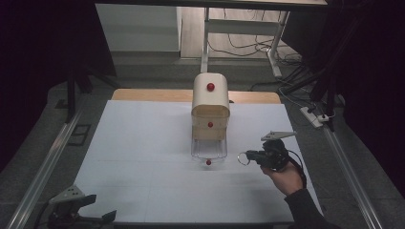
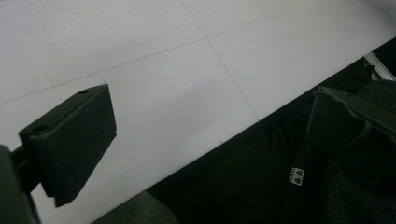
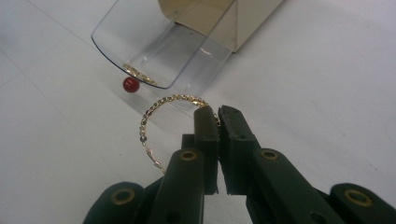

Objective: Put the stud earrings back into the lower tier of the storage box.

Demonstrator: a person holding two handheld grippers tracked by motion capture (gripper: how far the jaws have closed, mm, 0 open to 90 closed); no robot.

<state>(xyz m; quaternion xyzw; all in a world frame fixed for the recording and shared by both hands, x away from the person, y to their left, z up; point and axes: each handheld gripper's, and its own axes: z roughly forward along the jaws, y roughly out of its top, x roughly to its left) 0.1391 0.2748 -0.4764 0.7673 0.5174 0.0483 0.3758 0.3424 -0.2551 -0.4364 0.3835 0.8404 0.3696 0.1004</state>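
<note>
Holding a gold bracelet in closed jaws, right gripper.
White bench underneath; clear drawer just ahead; left gripper jaws wide; dark room.

A: Room dim. White table top with a wooden strip along its far edge.
B: Floor?
A: Grey floor, cables trailing, power strip at right. Metal rails flank the table; a desk frame stands behind
</note>
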